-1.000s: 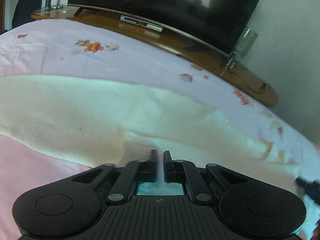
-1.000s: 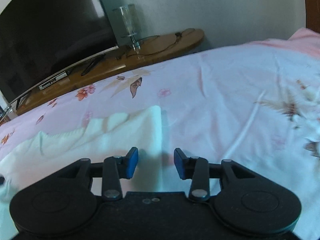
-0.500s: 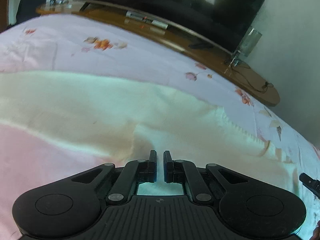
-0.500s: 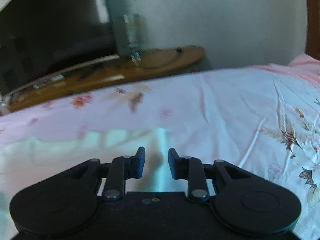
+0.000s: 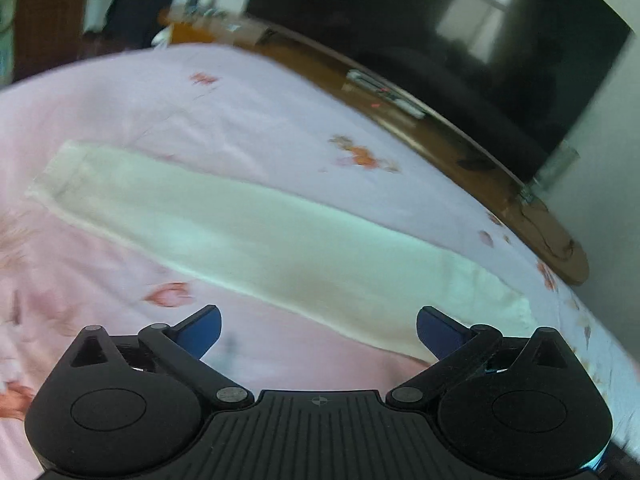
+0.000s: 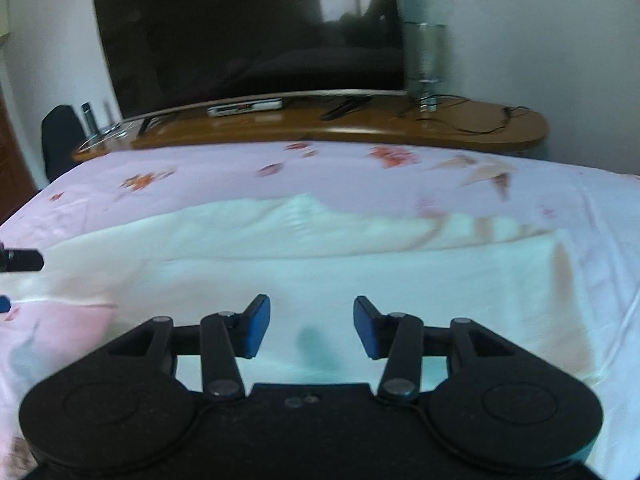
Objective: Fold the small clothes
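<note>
A cream white garment (image 5: 256, 232) lies flat as a long folded strip on the pink floral bedsheet (image 5: 248, 112). My left gripper (image 5: 318, 330) is wide open and empty, just in front of the strip's near edge. In the right wrist view the same garment (image 6: 360, 256) spreads across the bed, with a rumpled far edge. My right gripper (image 6: 311, 326) is open and empty, low over the garment's near part. The left gripper's tip (image 6: 20, 260) shows at the left edge of the right wrist view.
A curved wooden TV bench (image 6: 360, 124) runs along the far side of the bed, with a large dark TV (image 6: 248, 32), a set-top box (image 6: 244, 107), a glass vase (image 6: 430, 60) and cables. A dark chair (image 6: 60, 136) stands at the far left.
My left gripper let go of the garment, opened wide and pulled back, so the whole folded strip now shows. My right gripper opened wider and swung left over the garment.
</note>
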### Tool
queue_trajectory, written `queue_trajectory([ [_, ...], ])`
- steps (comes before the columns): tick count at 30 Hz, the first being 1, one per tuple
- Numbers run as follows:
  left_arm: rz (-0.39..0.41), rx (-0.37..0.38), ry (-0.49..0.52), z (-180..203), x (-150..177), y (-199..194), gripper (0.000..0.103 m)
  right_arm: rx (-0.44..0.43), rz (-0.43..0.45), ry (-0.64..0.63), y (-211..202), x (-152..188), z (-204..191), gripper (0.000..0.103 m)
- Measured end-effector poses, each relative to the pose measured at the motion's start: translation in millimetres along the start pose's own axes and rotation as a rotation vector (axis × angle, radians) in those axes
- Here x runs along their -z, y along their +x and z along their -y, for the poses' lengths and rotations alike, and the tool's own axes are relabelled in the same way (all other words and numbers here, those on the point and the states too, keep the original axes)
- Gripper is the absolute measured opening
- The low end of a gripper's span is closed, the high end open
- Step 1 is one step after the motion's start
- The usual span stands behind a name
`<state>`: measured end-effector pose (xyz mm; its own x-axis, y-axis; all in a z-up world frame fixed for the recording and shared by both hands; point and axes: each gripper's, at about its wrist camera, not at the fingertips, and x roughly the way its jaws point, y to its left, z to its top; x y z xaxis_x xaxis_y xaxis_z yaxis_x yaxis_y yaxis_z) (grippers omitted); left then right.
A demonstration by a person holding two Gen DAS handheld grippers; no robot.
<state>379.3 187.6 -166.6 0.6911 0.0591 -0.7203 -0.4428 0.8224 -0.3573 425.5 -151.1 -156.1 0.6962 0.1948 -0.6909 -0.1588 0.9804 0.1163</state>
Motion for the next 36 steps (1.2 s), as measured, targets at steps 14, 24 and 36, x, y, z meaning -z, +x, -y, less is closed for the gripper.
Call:
queue_trajectory([
  [14, -0.059, 0.055, -0.481, -159.4, -38.1, 30.1, 0.043, -0.008, -0.026, -0.053, 35.0, -7.8, -95.7, 0.046],
  [24, 0.004, 0.049, -0.563, -161.6, -47.7, 51.8, 0.013, 0.037, -0.030, -0.041, 47.3, -7.3, -91.4, 0.045],
  [36, 0.166, 0.114, -0.234, -75.4, -78.5, 13.5, 0.009, 0.100, -0.078, -0.099, 61.9, 4.6, -82.3, 0.047],
])
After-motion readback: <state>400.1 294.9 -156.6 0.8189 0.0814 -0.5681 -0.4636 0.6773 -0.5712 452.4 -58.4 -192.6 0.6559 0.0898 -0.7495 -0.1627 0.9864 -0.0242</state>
